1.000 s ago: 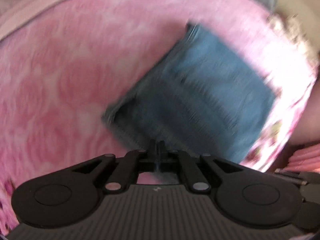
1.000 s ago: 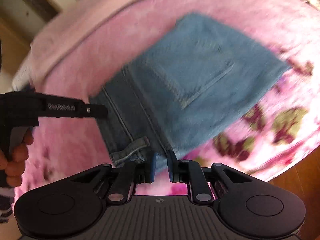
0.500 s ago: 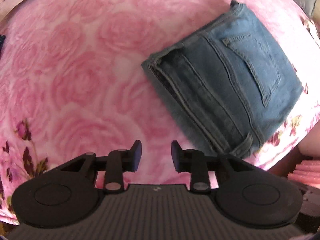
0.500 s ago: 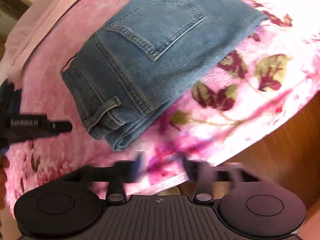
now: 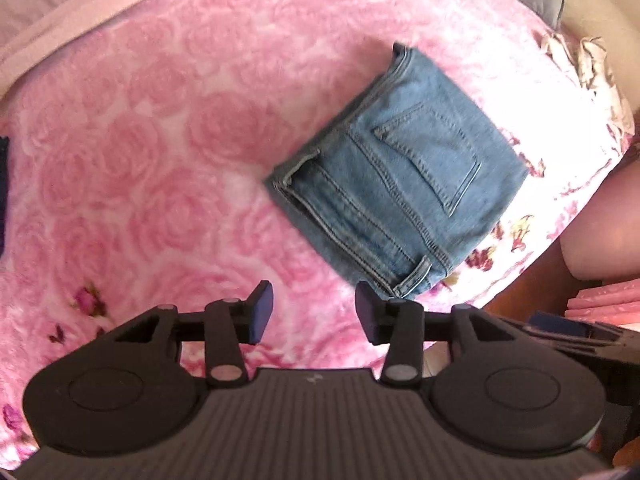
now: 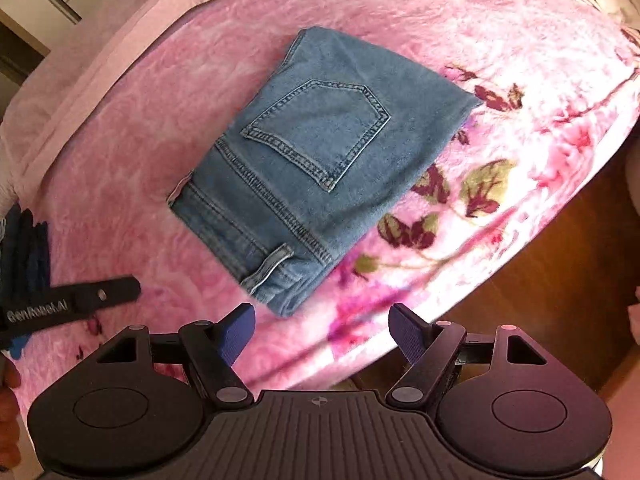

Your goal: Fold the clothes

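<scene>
Jeans (image 6: 316,168) lie folded on pink floral blanket (image 6: 500,40) near its edge

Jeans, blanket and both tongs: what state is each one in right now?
Jeans: folded into a compact stack, back pocket up, lying flat, untouched.
Pink floral blanket: spread flat under the jeans.
Left tongs: jaws opening, nothing between them, clear of the jeans.
Right tongs: open wide, empty.
</scene>
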Action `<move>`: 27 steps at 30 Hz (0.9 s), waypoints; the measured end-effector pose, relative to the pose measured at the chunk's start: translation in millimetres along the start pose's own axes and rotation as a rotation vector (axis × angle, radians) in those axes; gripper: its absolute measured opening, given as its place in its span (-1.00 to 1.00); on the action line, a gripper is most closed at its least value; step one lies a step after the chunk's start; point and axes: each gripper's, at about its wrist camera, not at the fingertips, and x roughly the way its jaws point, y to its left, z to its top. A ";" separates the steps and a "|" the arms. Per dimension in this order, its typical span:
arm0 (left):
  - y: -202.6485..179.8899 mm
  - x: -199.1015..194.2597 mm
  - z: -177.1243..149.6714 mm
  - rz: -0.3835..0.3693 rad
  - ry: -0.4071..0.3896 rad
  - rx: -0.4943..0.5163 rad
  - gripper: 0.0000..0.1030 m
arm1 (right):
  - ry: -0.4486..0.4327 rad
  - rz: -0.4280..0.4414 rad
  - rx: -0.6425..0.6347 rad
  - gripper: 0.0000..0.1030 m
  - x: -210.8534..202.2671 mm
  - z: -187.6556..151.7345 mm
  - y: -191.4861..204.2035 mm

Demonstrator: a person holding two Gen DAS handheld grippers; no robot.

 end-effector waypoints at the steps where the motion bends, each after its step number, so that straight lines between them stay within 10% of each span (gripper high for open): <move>1: 0.9 -6.1 1.2 -0.001 -0.008 0.004 -0.18 | 0.001 0.004 0.004 0.49 -5.8 -2.0 2.3; 27: -8.2 -73.1 6.7 -0.071 -0.063 0.085 -0.05 | -0.064 0.042 0.066 0.49 -71.8 -11.4 20.1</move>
